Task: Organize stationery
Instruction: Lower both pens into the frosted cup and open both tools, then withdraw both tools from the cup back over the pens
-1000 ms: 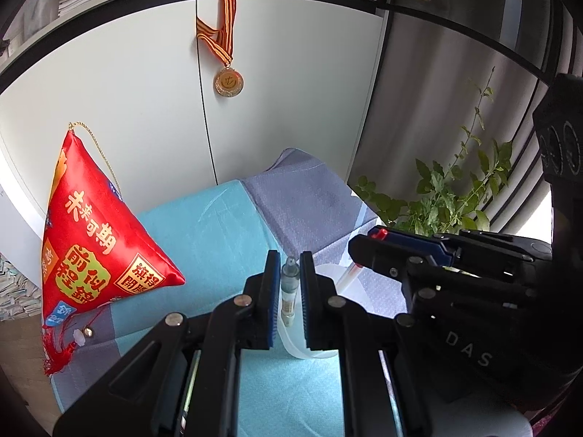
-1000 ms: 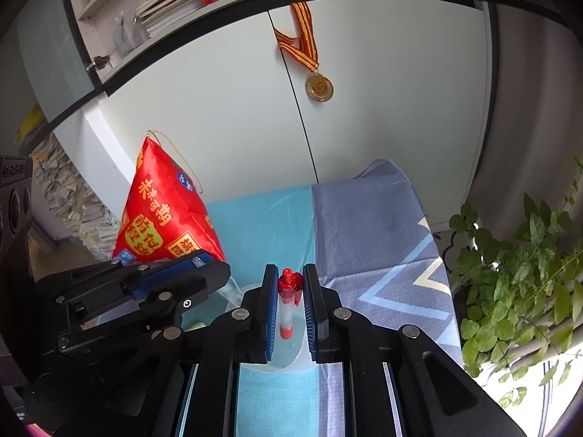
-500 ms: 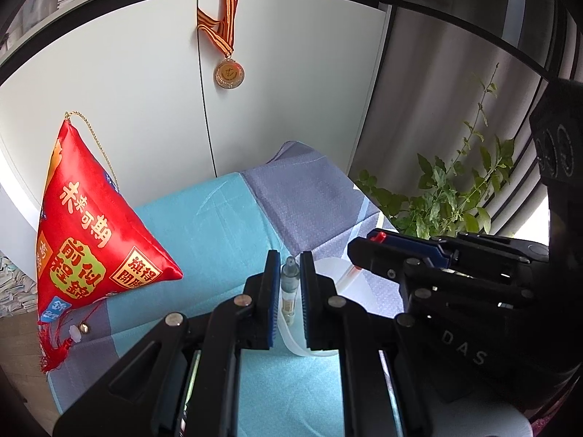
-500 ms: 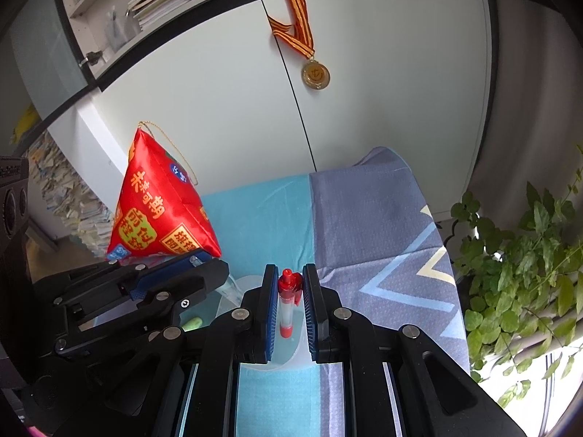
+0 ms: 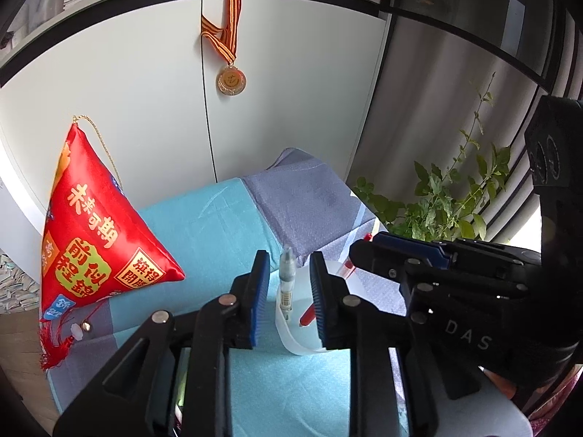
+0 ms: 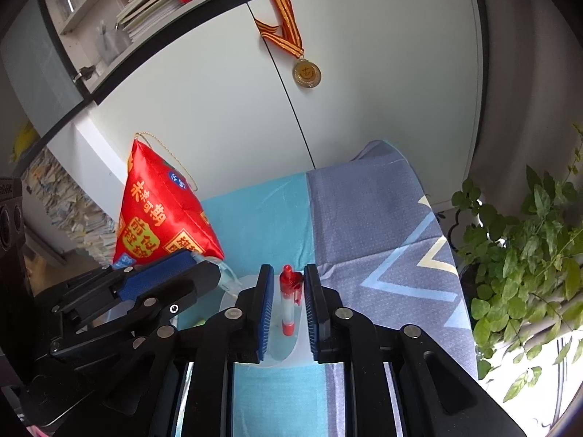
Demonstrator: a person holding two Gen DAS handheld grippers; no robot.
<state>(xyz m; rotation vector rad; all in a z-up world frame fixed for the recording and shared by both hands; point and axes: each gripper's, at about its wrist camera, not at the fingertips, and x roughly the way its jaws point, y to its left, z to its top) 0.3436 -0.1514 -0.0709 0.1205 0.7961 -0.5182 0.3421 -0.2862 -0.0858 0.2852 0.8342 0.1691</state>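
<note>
Facing white cabinet doors (image 5: 145, 116), you work over a teal-and-grey patterned cloth (image 5: 218, 225) bearing a translucent round cup (image 5: 291, 331). Your left gripper (image 5: 288, 291) stands parted around a clear-barrelled pen (image 5: 286, 284) upright in that cup, pads not touching. Your right gripper (image 6: 288, 302) likewise stands apart astride a red-capped pen (image 6: 288, 302).

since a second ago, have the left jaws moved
Yes. The left gripper has opened: its jaws now stand clear of the clear pen, which they clamped before above the white cup.
</note>
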